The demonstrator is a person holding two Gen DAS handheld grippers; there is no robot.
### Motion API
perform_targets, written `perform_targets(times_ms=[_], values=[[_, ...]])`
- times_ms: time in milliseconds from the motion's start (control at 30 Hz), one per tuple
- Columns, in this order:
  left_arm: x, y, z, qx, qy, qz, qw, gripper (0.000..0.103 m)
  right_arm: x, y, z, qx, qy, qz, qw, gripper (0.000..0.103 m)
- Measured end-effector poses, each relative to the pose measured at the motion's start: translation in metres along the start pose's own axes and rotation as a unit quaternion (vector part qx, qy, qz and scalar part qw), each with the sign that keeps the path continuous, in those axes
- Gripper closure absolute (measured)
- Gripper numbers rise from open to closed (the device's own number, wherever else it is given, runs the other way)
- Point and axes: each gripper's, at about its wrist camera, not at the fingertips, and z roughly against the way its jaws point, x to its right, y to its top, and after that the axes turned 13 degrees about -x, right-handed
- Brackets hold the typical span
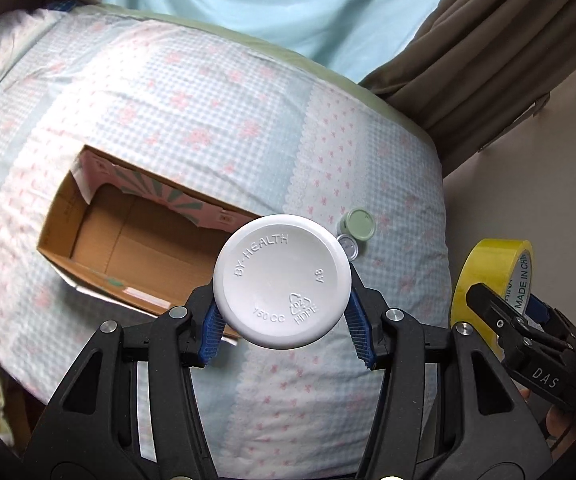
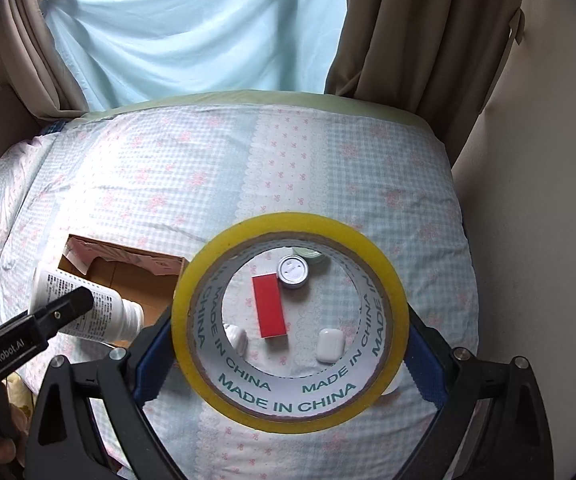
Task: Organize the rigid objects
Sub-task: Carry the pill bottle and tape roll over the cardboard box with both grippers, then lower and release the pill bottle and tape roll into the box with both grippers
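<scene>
Left gripper [image 1: 281, 312]: jaws closed on a white supplement bottle [image 1: 281, 280], the blue pads pressing its sides, its embossed base facing the camera. The bottle is hanging in the air above the near edge of the cardboard box [image 1: 99, 236].

Right gripper [image 2: 288, 356]: jaws spread wide and clamping a roll of yellow packing tape [image 2: 197, 280] by its outer rim, the roll being held flat-on to the camera, well above the bedspread [image 2: 215, 168].

Cardboard box: lying open on the bedspread, to the left of the loose items. The visible part of its interior is showing bare cardboard; nothing appears to be stowed yet.

Items awaiting collection, all lying on the bedspread and seen through the tape's core in the right wrist view:
- red rectangular block [image 2: 269, 306]
- small silver tin [image 2: 292, 272], just beside the block's far end
- pale green round tin [image 2: 308, 255], touching or nearly touching the silver one
- white earbud case [image 2: 329, 345], apart from the others
- a small white object [image 2: 236, 340] at the core's left edge, too hidden to identify

Progress, as a judgement: early. Two items are being carried; neither is in the box.
</scene>
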Motion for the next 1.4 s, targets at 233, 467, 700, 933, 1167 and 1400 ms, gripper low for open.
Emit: perform_targets(times_ms=[233,467,700,933,1167,1400], values=[[-0.083,0.031,0.034,-0.027,0.008,-0.05,0.9983,0.055,-0.09,-0.004,0.003,-0.004,0.009,-0.019,1.0,0.006],[-0.156,0.057,0.024,-0.063,0.049,-0.115,0.9901,0.055,-0.176,-0.005,-0.032,-0.026,0.007,-0.017,1.0,0.006],[-0.186,0.079,-0.029,-0.103,0.08,-0.168,0.9771,0.055,-0.227,-0.001,-0.103,-0.07,0.008,0.024,0.997,0.006],[-0.196,0.1,-0.091,-0.151,0.093,-0.185,0.9665,0.055,-0.233,0.008,-0.17,-0.112,0.002,0.039,0.993,0.006],[-0.19,0.104,-0.149,-0.197,0.116,-0.214,0.9496,0.055,-0.221,0.016,-0.23,-0.147,0.009,0.025,0.989,0.006],[-0.177,0.109,-0.178,-0.215,0.142,-0.256,0.9317,0.055,-0.223,0.016,-0.258,-0.165,0.027,0.042,0.985,0.006]])
